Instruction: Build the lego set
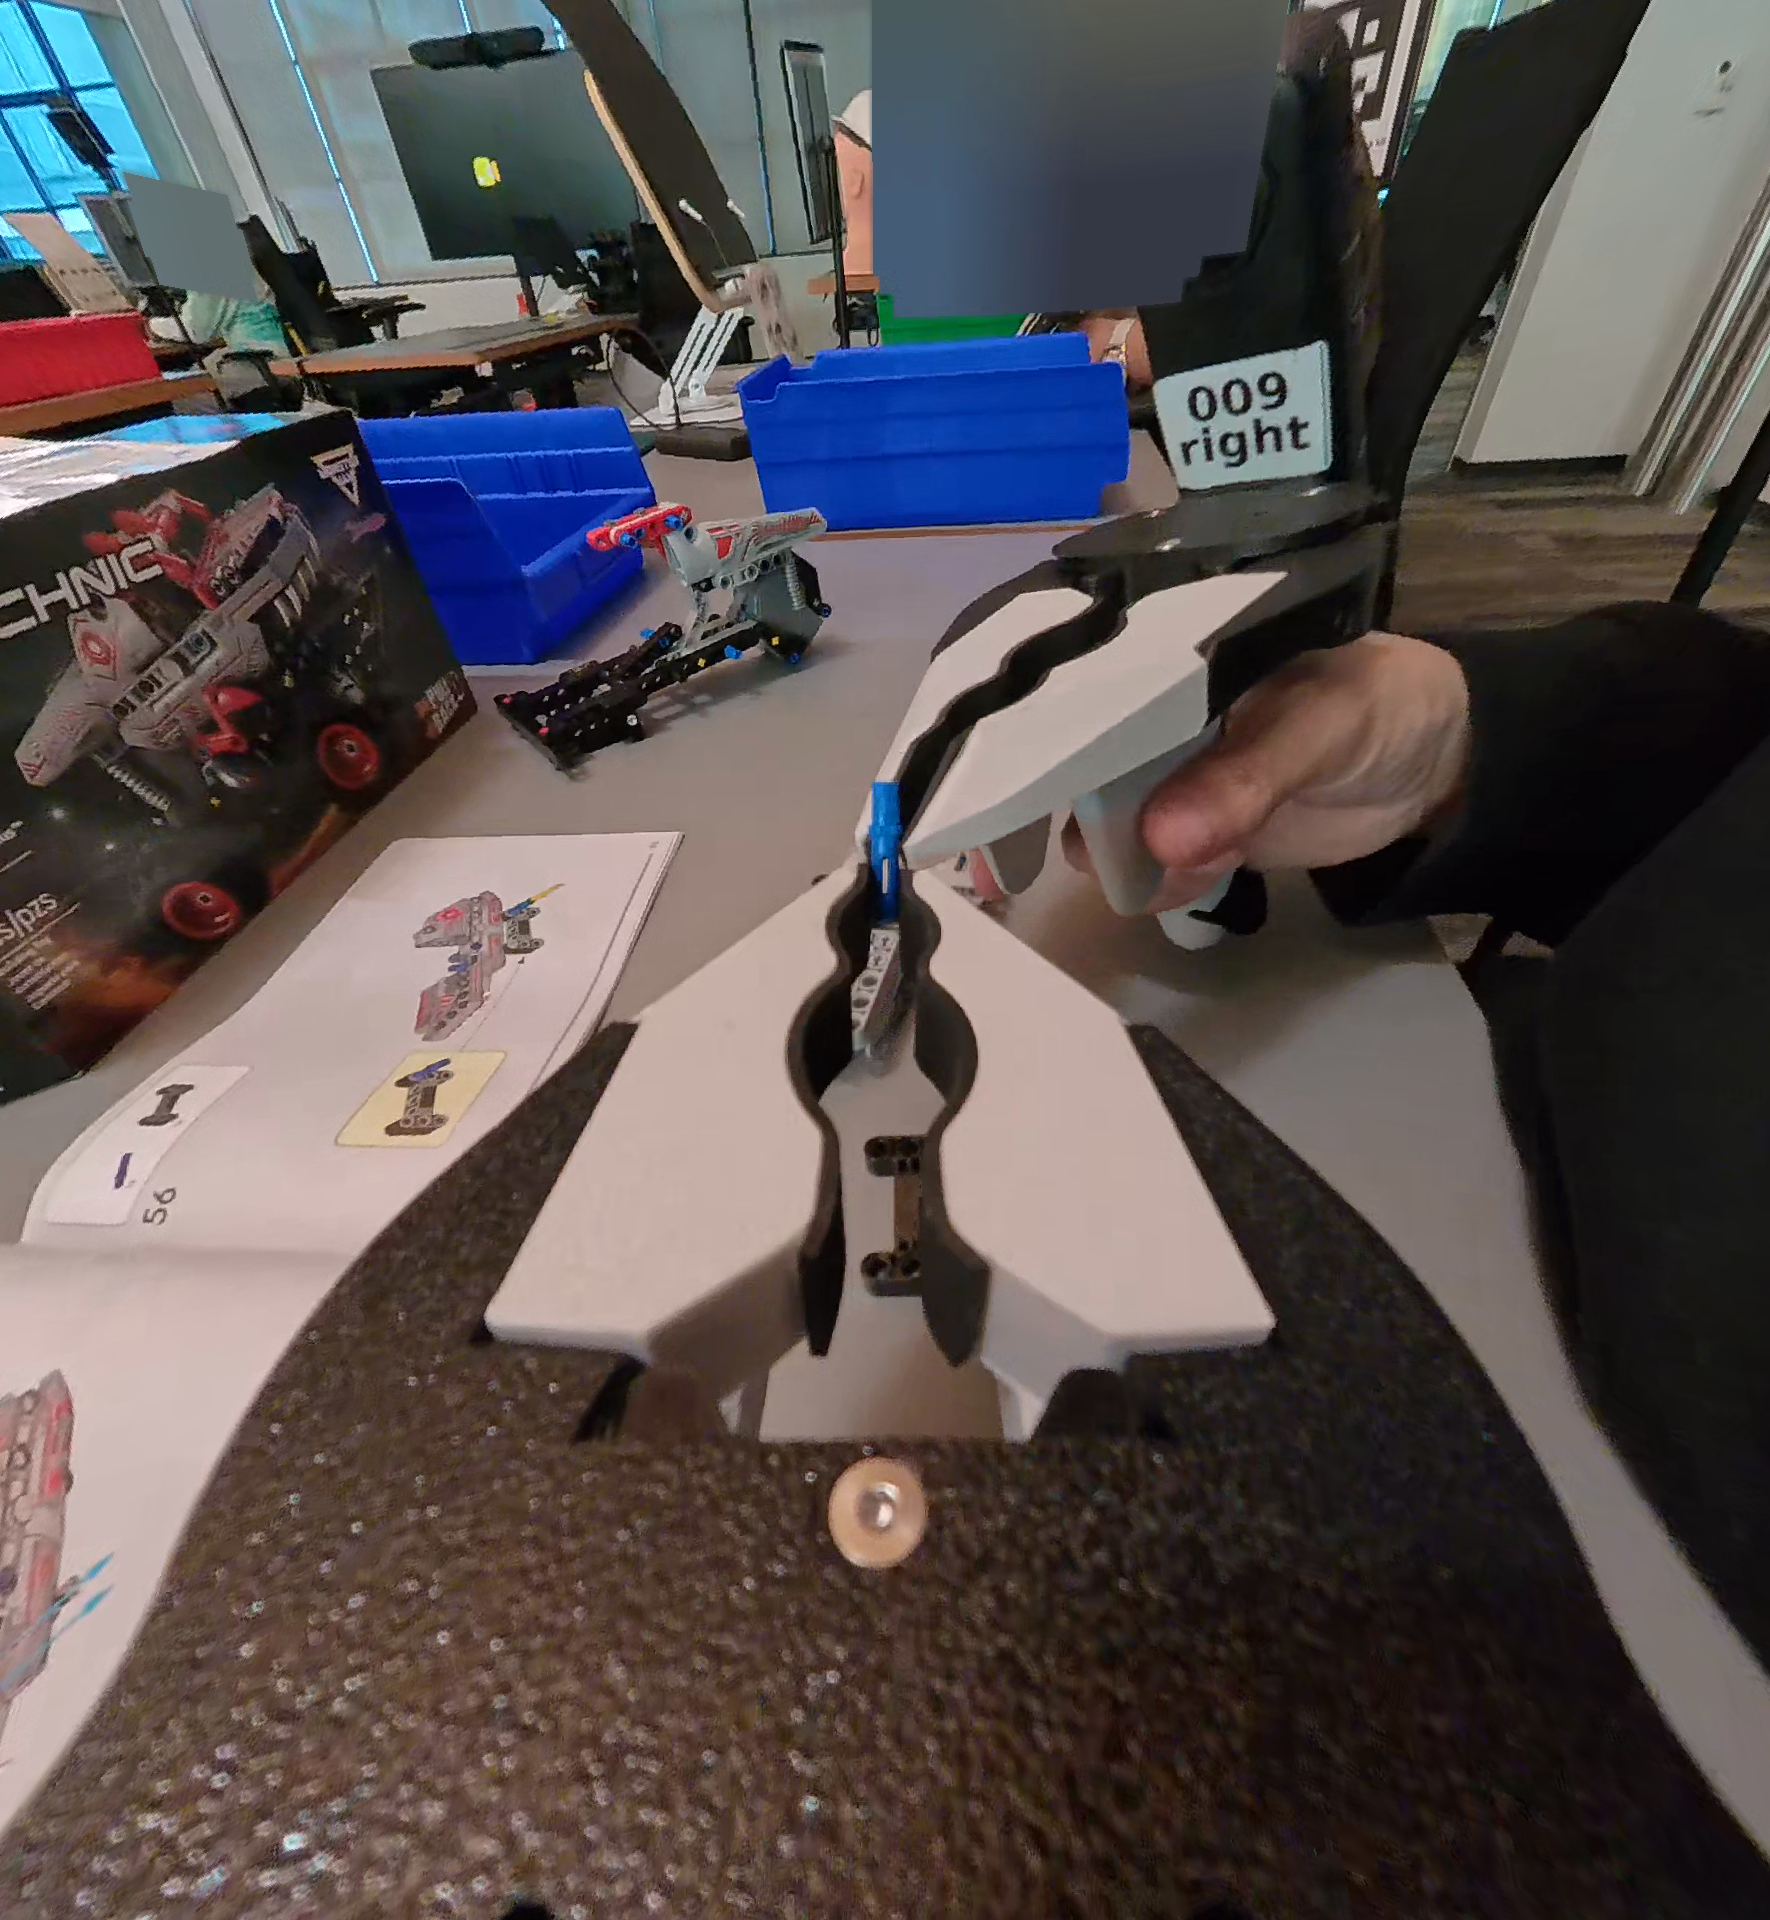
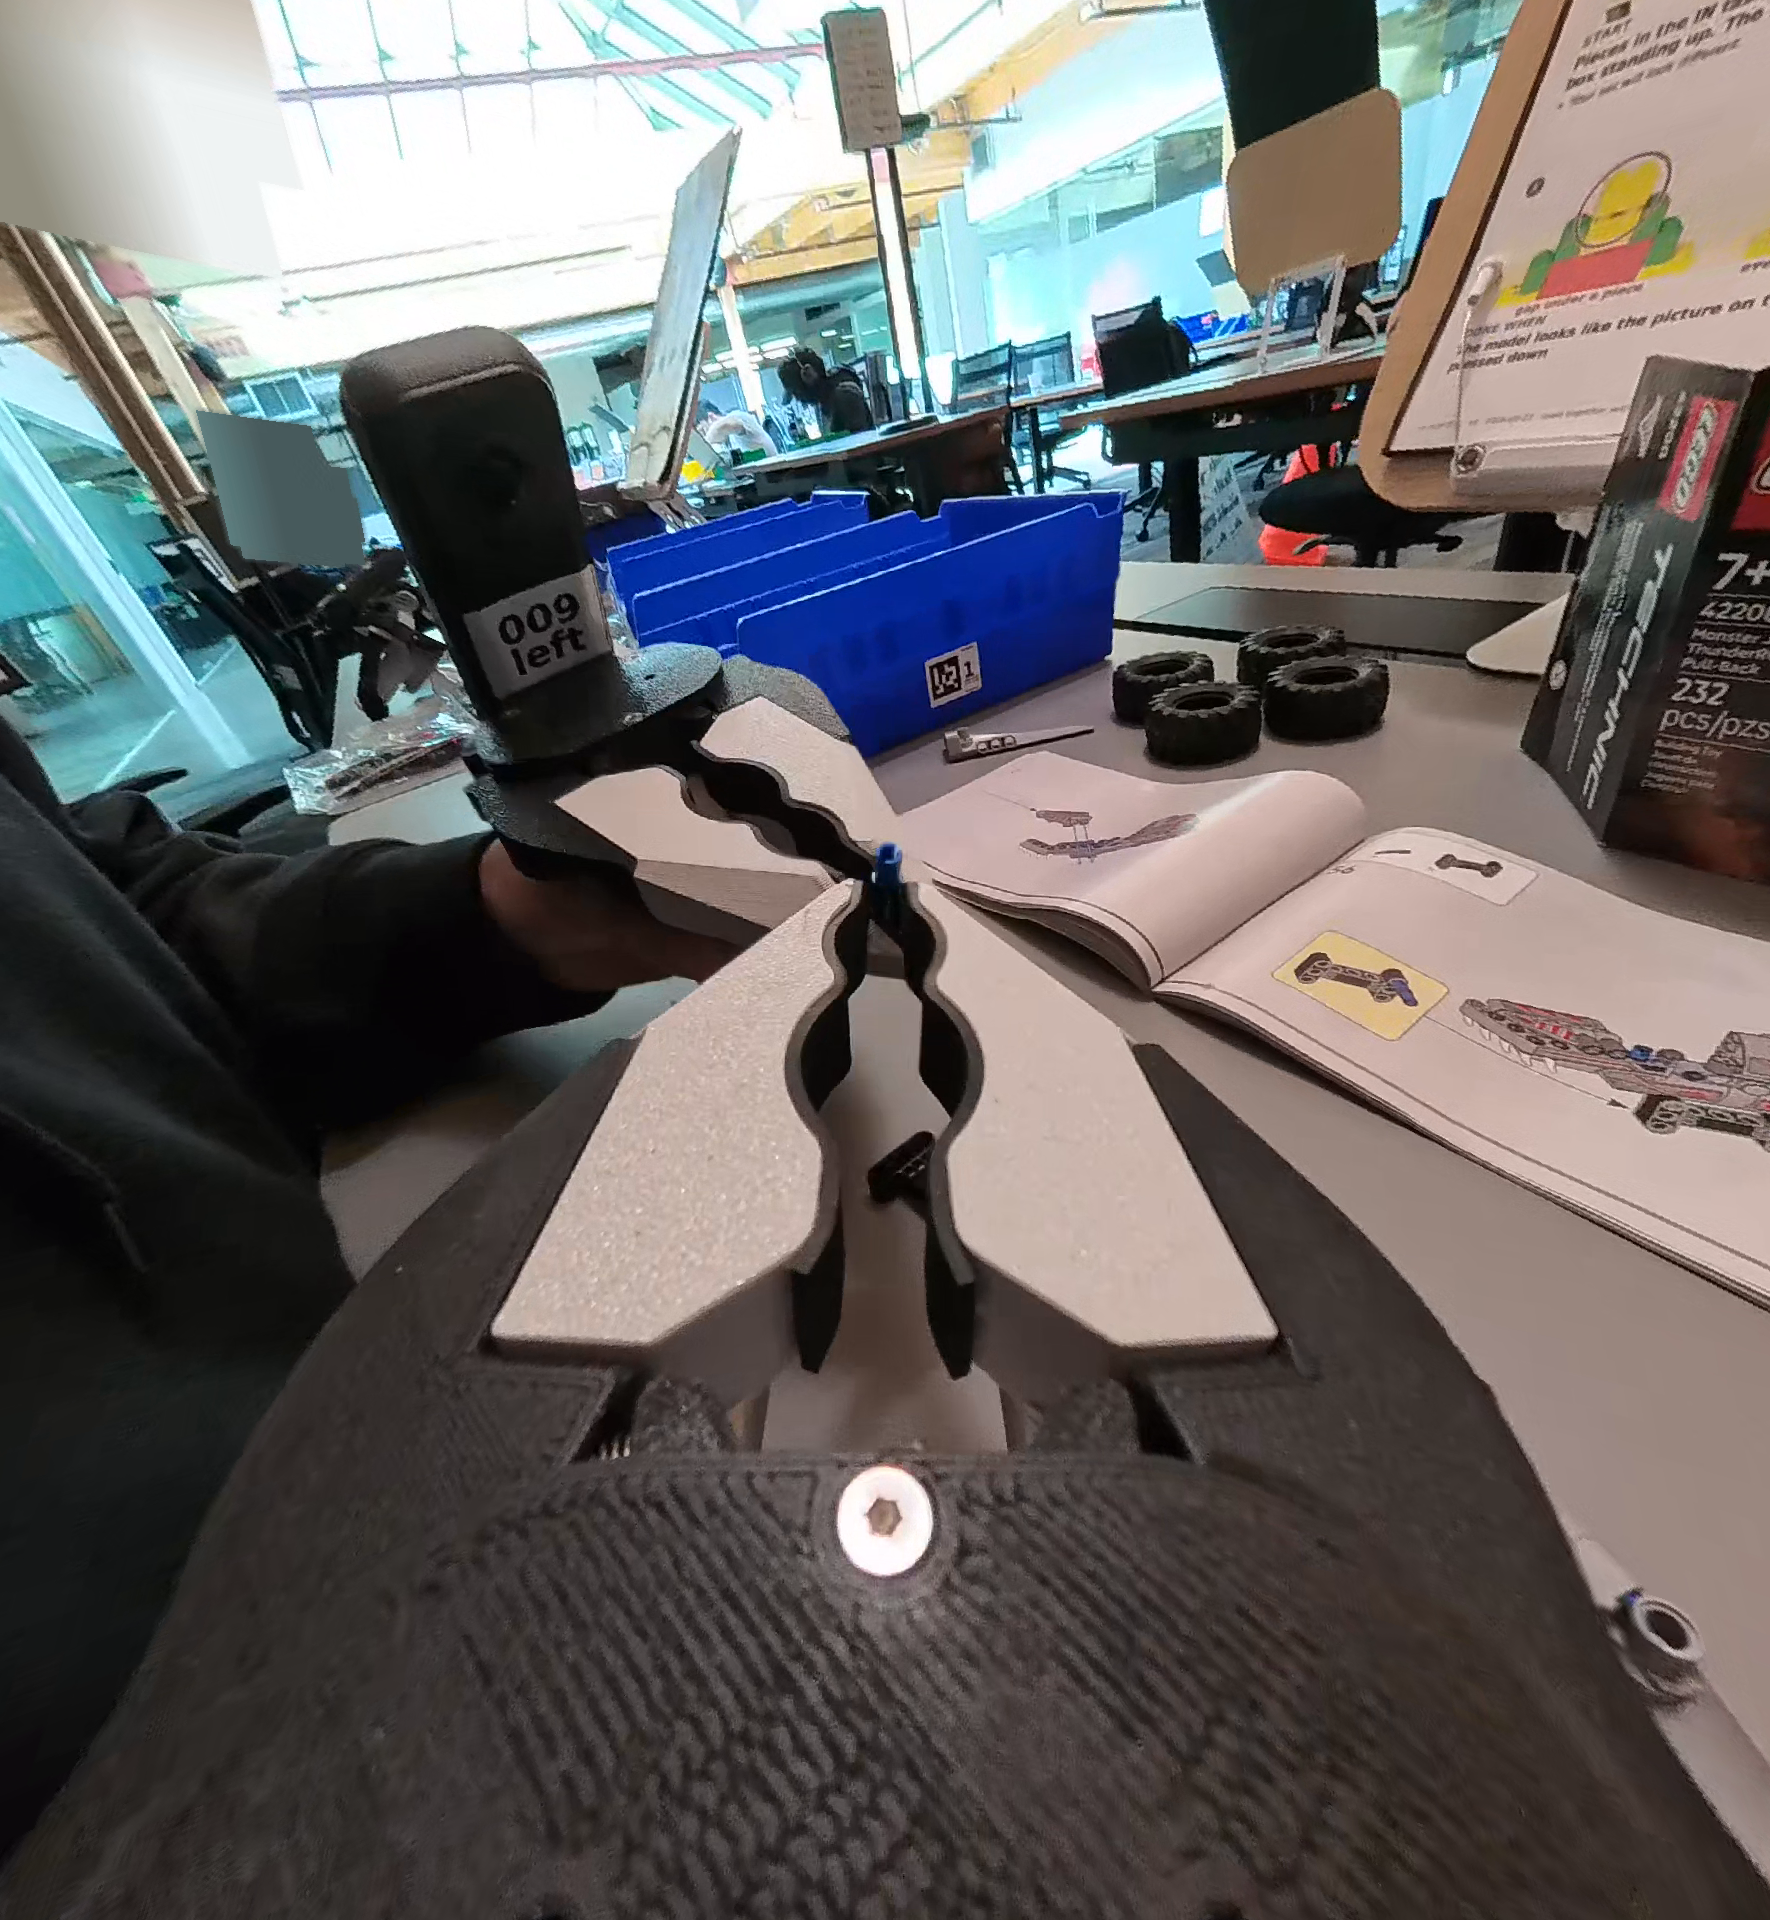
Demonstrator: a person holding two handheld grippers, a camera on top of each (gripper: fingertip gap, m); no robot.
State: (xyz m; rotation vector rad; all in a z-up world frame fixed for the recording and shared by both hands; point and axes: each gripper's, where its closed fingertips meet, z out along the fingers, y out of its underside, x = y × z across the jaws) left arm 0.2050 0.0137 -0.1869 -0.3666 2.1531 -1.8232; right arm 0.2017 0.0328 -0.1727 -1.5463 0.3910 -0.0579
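Observation:
In the left wrist view, my left gripper [image 1: 888, 888] is shut around a small grey piece [image 1: 877, 1000] with a blue pin [image 1: 886, 826] standing out of its top. My right gripper [image 1: 891, 844] comes in from the upper right and pinches the pin's upper end. In the right wrist view, my right gripper [image 2: 886, 902] is shut on the blue pin [image 2: 889, 864], and my left gripper [image 2: 860, 857] meets it from the left. A black H-shaped piece [image 1: 892, 1205] lies on the table under the fingers; it also shows in the right wrist view [image 2: 907, 1155]. The partly built model [image 1: 694, 613] stands farther back.
The open instruction booklet [image 1: 393, 1018] [image 2: 1380, 987] lies beside the set's box [image 1: 154, 707] [image 2: 1691, 623]. Blue bins [image 1: 933, 426] [image 2: 860, 613] stand at the back. Several black tyres [image 2: 1245, 691], a grey piece [image 2: 1006, 740] and a small grey-and-blue piece [image 2: 1650, 1642] lie on the table.

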